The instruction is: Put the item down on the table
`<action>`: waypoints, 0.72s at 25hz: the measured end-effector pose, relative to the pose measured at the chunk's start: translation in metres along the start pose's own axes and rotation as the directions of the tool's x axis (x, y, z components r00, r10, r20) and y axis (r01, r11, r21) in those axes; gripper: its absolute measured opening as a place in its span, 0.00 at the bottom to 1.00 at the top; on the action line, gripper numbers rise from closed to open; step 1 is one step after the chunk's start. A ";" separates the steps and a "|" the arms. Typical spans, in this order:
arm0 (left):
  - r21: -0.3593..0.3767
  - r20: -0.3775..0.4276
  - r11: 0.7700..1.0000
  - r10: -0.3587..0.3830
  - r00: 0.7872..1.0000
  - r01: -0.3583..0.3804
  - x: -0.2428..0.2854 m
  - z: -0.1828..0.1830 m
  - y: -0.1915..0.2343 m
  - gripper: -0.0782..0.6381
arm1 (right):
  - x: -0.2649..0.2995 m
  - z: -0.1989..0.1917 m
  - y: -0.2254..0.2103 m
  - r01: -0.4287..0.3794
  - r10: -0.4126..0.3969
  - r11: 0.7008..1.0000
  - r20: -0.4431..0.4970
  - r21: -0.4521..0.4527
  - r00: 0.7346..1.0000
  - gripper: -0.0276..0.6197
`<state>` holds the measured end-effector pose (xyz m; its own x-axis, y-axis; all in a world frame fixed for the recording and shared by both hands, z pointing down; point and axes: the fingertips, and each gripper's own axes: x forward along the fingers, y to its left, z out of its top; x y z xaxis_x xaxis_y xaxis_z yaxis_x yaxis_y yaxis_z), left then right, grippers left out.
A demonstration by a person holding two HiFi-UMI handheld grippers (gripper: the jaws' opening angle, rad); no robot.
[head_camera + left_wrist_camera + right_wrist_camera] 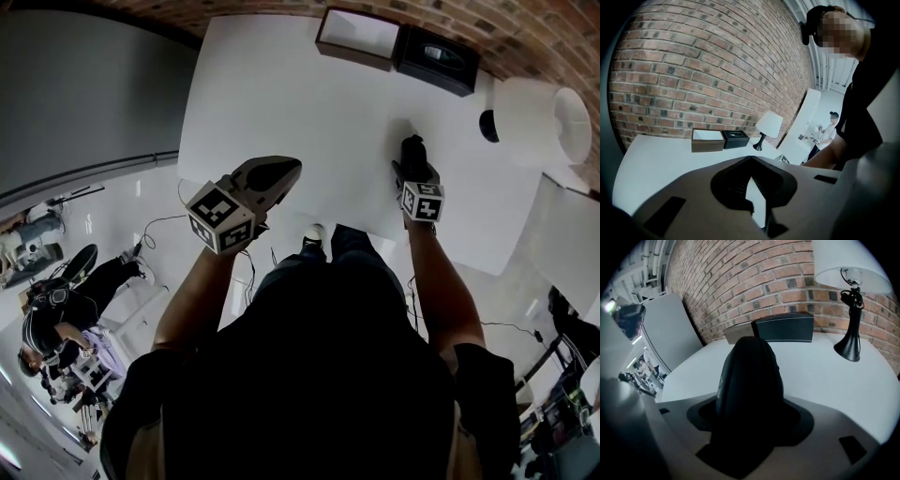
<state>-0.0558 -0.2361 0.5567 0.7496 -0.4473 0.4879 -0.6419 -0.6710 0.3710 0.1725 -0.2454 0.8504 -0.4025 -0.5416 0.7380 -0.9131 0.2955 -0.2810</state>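
Observation:
A black rounded item [750, 380] stands up between the jaws of my right gripper [413, 167], which is shut on it. In the head view the item [412, 146] hangs just above the right part of the white table [281, 94], near the front edge. Whether it touches the table I cannot tell. My left gripper [279, 172] is over the table's front edge at the left. Its fingers [740, 187] meet at the tips with only a thin sliver of table showing between them, and nothing is held.
At the table's far edge, against the brick wall, stand a brown open box [356, 36] and a black tissue box [437, 58]. A white-shaded lamp [539, 120] with a black foot stands at the right. Other people are at the room's edges.

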 end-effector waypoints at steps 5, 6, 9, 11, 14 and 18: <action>-0.012 -0.002 1.000 0.007 1.000 -0.007 0.000 -0.004 0.003 0.13 | 0.005 0.002 0.001 0.005 -0.005 0.999 0.001 -0.042 1.000 0.53; -0.014 -0.001 1.000 0.007 1.000 -0.007 0.000 -0.005 0.003 0.13 | 0.006 0.002 0.002 0.006 -0.006 0.999 0.001 -0.045 1.000 0.53; -0.018 0.002 1.000 0.004 1.000 -0.004 0.001 -0.005 0.002 0.13 | 0.006 0.003 0.003 0.007 -0.007 0.999 -0.003 -0.050 1.000 0.54; -0.018 0.005 1.000 0.003 1.000 -0.003 0.001 -0.005 0.002 0.13 | 0.006 0.003 0.003 0.006 -0.006 0.999 -0.009 -0.050 1.000 0.54; -0.020 0.011 1.000 0.003 1.000 -0.002 0.001 -0.005 0.002 0.13 | 0.010 0.002 0.003 0.005 -0.006 0.999 -0.030 -0.047 1.000 0.54; -0.020 0.013 1.000 -0.003 1.000 0.003 0.002 -0.003 0.001 0.13 | 0.012 0.002 0.002 0.012 -0.014 0.999 -0.050 -0.041 0.999 0.54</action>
<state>-0.0556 -0.2358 0.5603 0.7537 -0.4530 0.4762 -0.6424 -0.6607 0.3883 0.1658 -0.2526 0.8571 -0.3854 -0.5060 0.7716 -0.9145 0.3210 -0.2463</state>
